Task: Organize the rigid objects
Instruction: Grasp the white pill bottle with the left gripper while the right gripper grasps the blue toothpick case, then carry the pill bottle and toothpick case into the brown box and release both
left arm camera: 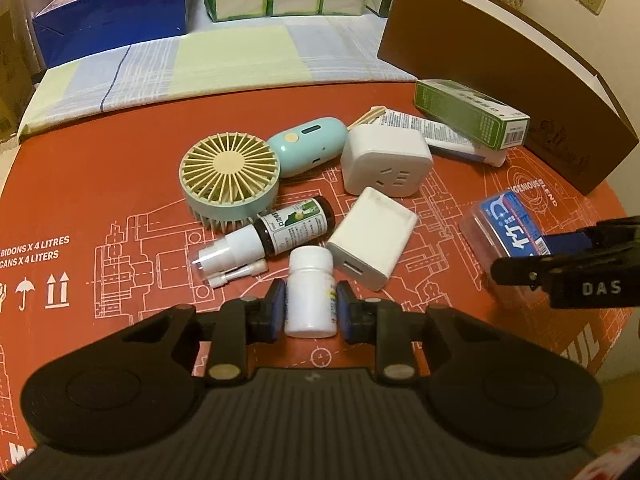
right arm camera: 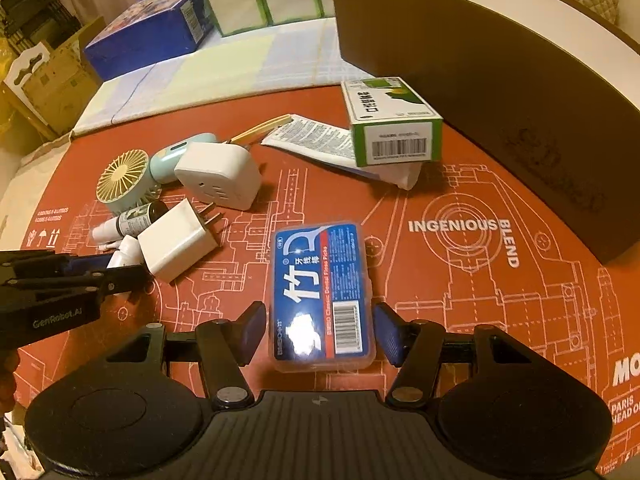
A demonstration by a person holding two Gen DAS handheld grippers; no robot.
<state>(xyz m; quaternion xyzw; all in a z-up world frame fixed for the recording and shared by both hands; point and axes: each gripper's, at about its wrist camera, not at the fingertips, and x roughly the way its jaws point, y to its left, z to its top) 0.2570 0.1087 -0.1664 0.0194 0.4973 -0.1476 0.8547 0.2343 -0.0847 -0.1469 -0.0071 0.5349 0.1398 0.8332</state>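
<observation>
My left gripper [left arm camera: 311, 311] has its blue pads against both sides of a small white pill bottle [left arm camera: 311, 293] lying on the orange printed board [left arm camera: 120, 184]. My right gripper [right arm camera: 320, 330] is open, its fingers either side of a blue dental floss pick box [right arm camera: 322, 294], with small gaps. The right gripper also shows at the right edge of the left wrist view [left arm camera: 560, 260], over the same box [left arm camera: 504, 232]. The left gripper shows at the left of the right wrist view [right arm camera: 120, 276].
A pile lies on the board: a mint hand fan [left arm camera: 230, 178], a mint capsule case [left arm camera: 308, 146], a white socket adapter [left arm camera: 386, 160], a white USB charger [left arm camera: 372, 238], a spray bottle [left arm camera: 276, 232], a green carton [left arm camera: 472, 114] on a tube. A brown box [left arm camera: 500, 76] stands at right.
</observation>
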